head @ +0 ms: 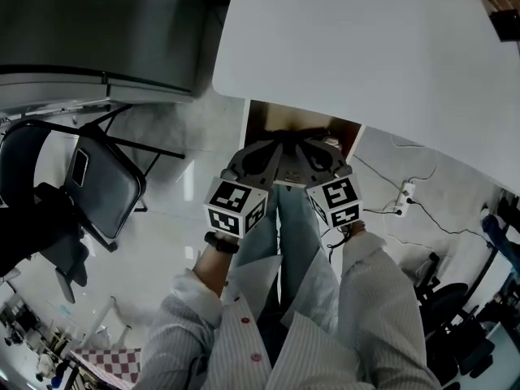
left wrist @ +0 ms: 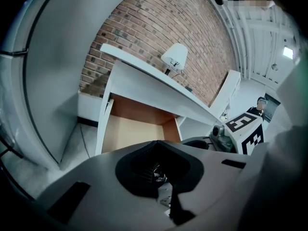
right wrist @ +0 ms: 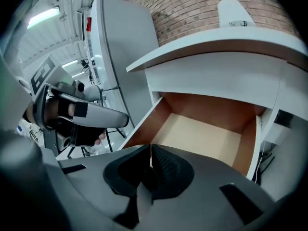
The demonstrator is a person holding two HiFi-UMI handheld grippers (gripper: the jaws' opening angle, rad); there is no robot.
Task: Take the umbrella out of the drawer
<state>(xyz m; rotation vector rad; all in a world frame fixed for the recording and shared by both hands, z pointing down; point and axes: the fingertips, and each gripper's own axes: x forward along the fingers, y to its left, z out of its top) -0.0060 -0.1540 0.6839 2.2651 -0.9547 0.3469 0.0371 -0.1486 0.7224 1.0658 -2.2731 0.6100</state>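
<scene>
Umbrella: we can't pick it out in any of our views.
Drawer [right wrist: 202, 136]: pulled out from under the desk, and the part of its floor we can see is plain pale board between brown side walls.
Right gripper [right wrist: 150, 165]: jaws pressed together, the textured pads meeting on a thin seam with nothing between them. It hangs just in front of the open drawer, nose tilted down towards it.
Left gripper [left wrist: 161, 177]: jaws together too, as far as we can read them, and nothing held. It faces the same drawer from the left side.
From above: we see the left marker cube [head: 236, 205] and the right marker cube [head: 337, 201] side by side, near each other but apart. The two grey noses converge at the drawer's front.
Arms: pale striped sleeves [head: 382, 299] on both, and a dark band [head: 221, 242] on the left wrist.
Desk [head: 366, 47]: white top, with the drawer under its near edge. A white lamp [left wrist: 175, 57] stands on it against a brick wall [left wrist: 159, 23].
Grey cabinet [right wrist: 120, 42]: tall, standing just left of the desk.
Floor [head: 179, 218]: pale and glossy. A dark folding chair [head: 97, 181] stands well off to the left, and a white power strip [head: 404, 195] with trailing cables lies to the right.
</scene>
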